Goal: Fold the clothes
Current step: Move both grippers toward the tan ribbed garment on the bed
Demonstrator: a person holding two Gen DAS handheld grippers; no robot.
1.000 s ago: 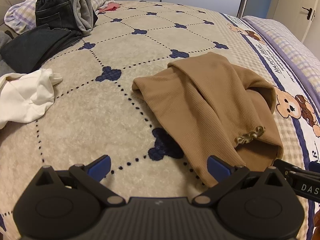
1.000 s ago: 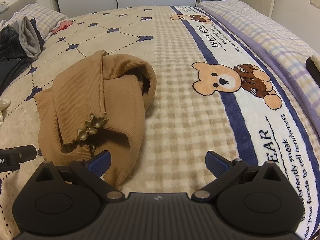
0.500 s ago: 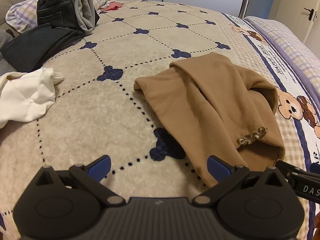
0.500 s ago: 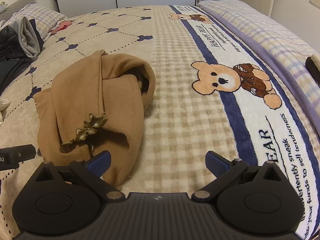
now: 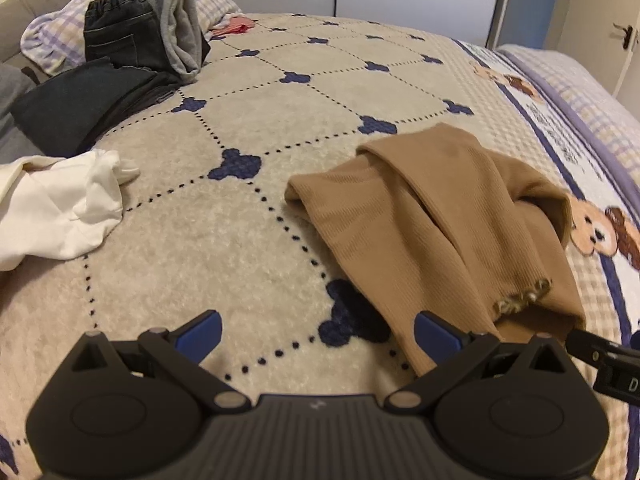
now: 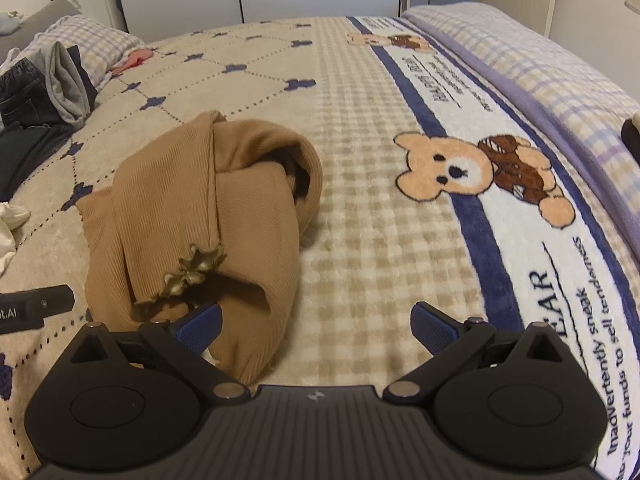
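Observation:
A tan ribbed garment (image 5: 440, 216) (image 6: 208, 216) lies loosely folded on the bed blanket (image 5: 224, 240), a frilled cuff (image 6: 192, 272) draped on top. My left gripper (image 5: 318, 336) is open, low over the blanket; its right fingertip rests at the garment's near left edge. My right gripper (image 6: 316, 332) is open as well, its left fingertip against the garment's near right corner. Nothing sits between either pair of fingers. Each gripper's body shows at the edge of the other's view.
A crumpled white garment (image 5: 56, 208) lies at the left. Dark jeans, a grey item and black clothes (image 5: 120, 64) are piled by a checked pillow at the back left. A bear-print band (image 6: 476, 176) runs along the blanket's right side, beside a purple checked cover (image 6: 560, 80).
Both grippers have crept slightly forward toward the tan garment. The garment has not moved, and both stay open.

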